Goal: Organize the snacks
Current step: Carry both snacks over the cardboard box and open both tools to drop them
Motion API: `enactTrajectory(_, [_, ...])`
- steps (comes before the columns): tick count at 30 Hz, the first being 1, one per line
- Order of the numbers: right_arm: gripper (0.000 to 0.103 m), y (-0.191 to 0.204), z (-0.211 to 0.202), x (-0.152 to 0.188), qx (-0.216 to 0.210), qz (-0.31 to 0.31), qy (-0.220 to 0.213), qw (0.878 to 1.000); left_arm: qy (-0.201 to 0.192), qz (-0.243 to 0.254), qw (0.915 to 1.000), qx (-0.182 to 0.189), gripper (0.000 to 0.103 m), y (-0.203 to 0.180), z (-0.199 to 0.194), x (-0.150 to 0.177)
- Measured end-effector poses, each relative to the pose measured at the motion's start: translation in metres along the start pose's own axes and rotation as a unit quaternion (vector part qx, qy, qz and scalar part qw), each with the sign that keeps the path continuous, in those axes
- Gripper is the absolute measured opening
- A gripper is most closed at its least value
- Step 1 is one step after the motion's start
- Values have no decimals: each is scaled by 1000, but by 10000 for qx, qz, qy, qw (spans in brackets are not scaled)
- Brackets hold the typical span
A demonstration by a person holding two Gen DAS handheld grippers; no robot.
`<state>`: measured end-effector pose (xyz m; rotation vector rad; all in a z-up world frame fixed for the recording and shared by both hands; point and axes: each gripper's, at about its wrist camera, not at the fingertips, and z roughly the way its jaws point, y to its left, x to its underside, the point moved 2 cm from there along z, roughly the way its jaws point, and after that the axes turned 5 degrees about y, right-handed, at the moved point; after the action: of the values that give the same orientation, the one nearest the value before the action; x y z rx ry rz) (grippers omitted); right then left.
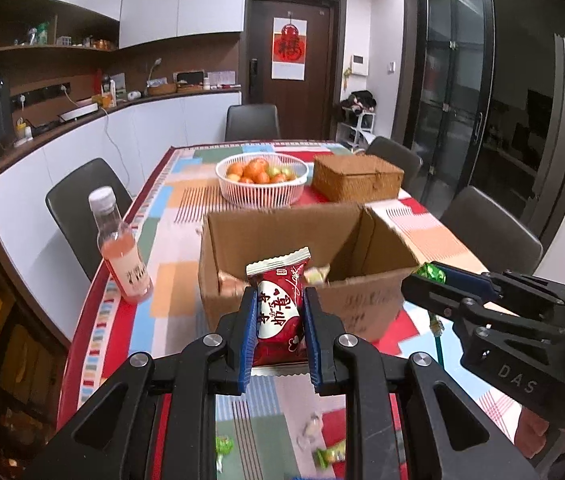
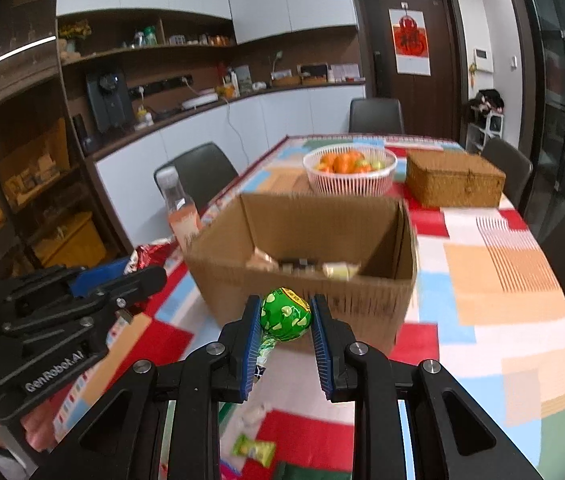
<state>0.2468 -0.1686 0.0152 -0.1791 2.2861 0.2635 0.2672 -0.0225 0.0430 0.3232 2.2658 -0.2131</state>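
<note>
Because the open cardboard box [image 1: 302,264] collects snacks, the left gripper [image 1: 278,316] clamps a red snack packet [image 1: 278,304] and the right gripper [image 2: 286,318] a green lollipop [image 2: 285,313] before it.

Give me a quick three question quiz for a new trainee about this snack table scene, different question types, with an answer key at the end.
1. True or false: the left gripper holds a red snack packet.
2. Multiple choice: what is clamped in the right gripper? A) a green lollipop B) an orange C) a bottle cap
3. Fill in: the white basket behind the cardboard box holds ____.

Key: 1 true. 2 A, the green lollipop. 3 fruit.
</note>
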Motion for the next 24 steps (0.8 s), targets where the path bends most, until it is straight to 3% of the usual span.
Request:
enactTrajectory(9, [26, -6, 10, -46, -23, 55, -319, 9995, -49, 56, 10000, 2, 23, 5, 20, -36])
enactTrajectory(14, [26, -19, 32, -66, -13, 309, -190, 9993, 97, -42, 9998, 170, 23, 8, 40, -53])
enactTrajectory(22, [26, -39, 67, -84, 105, 507, 73, 9986, 418, -11, 9991, 69, 23, 9, 83, -73])
enactTrajectory(24, [26, -43, 75, -88, 168, 545, 137, 9983, 452, -20, 9990, -64, 29, 12, 89, -77])
